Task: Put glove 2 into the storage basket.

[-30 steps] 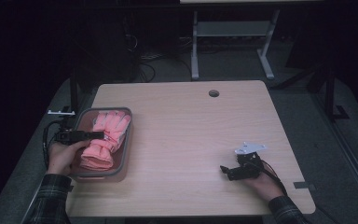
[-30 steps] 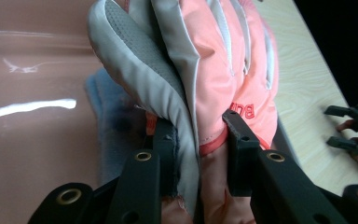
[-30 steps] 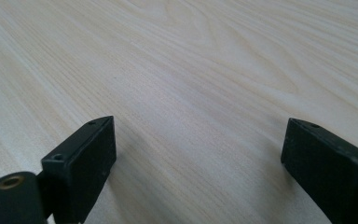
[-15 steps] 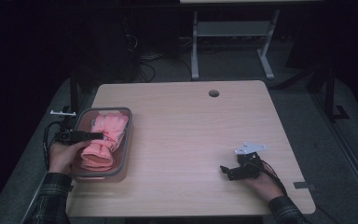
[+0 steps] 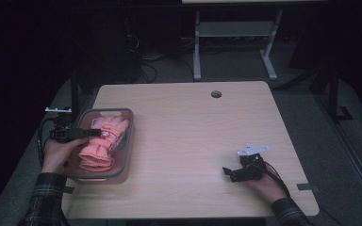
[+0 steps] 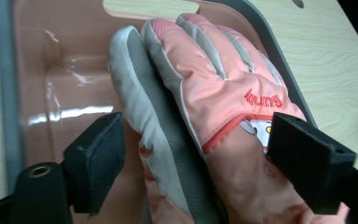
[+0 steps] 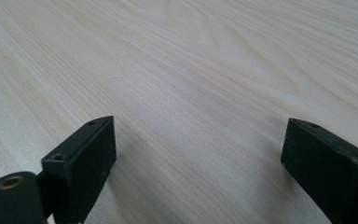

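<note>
At centre frame, the left gripper (image 6: 193, 158) is straddling a pink glove (image 6: 214, 107), jaws spread; the glove's red lettering is reading clearly here, while the high view is showing the right gripper (image 5: 227, 172) spread at lower right.

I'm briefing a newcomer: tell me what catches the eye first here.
The pink gloves stand out, stacked in a grey-rimmed tray at the table's left edge, with the left tool open astride them. The right tool rests open on bare wood near the right front corner.

two gloves (image 6: 205, 93), one tray (image 5: 128, 141), two tongs (image 6: 196, 163)
</note>
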Demonstrator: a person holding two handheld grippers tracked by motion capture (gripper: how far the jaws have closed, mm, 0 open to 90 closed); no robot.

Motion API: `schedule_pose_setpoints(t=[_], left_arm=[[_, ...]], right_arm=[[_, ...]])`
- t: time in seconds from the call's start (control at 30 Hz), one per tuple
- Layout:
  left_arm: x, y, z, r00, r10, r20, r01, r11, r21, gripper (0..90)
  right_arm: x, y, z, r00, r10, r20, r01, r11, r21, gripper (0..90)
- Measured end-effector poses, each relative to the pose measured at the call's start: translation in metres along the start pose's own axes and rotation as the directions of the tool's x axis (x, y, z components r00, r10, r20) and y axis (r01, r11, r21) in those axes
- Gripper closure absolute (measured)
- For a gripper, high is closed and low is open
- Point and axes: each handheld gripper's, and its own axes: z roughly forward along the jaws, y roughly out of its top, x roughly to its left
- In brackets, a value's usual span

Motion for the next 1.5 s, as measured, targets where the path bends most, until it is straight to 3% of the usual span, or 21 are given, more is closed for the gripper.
schedule_pose_setpoints(t=[0.2,0.37,0.63,0.87,1.1,1.5], left_arm=[[-0.002,0.007,-0.013,0.9999,0.011,-0.004,-0.011,0.9994,-0.032,15.9],[-0.011,0.013,-0.021,0.9993,0.037,0.005,-0.036,0.9982,-0.048,15.9],[-0.040,0.021,-0.024,0.9940,0.107,0.022,-0.106,0.9919,-0.070,15.9],[-0.070,0.024,-0.017,0.9826,0.180,0.047,-0.176,0.9817,-0.072,15.9],[-0.104,0.025,-0.009,0.9625,0.261,0.075,-0.255,0.9640,-0.075,16.0],[-0.164,0.017,0.017,0.9111,0.394,0.122,-0.386,0.9189,-0.082,15.9]], right_arm=[[0.000,0.000,0.000,1.0000,0.001,0.002,-0.001,1.000,0.000,9.8],[0.000,0.000,0.000,1.0000,0.002,0.002,-0.002,1.000,0.000,9.8],[0.000,0.000,0.000,1.0000,0.001,0.002,-0.001,1.000,0.000,9.8],[0.000,0.000,0.000,1.0000,0.001,0.002,-0.001,1.000,0.000,9.8],[0.000,0.000,0.000,1.0000,0.001,0.002,-0.001,1.000,0.000,9.8],[0.000,0.000,0.001,1.0000,0.000,0.001,0.000,1.000,-0.003,9.8]])
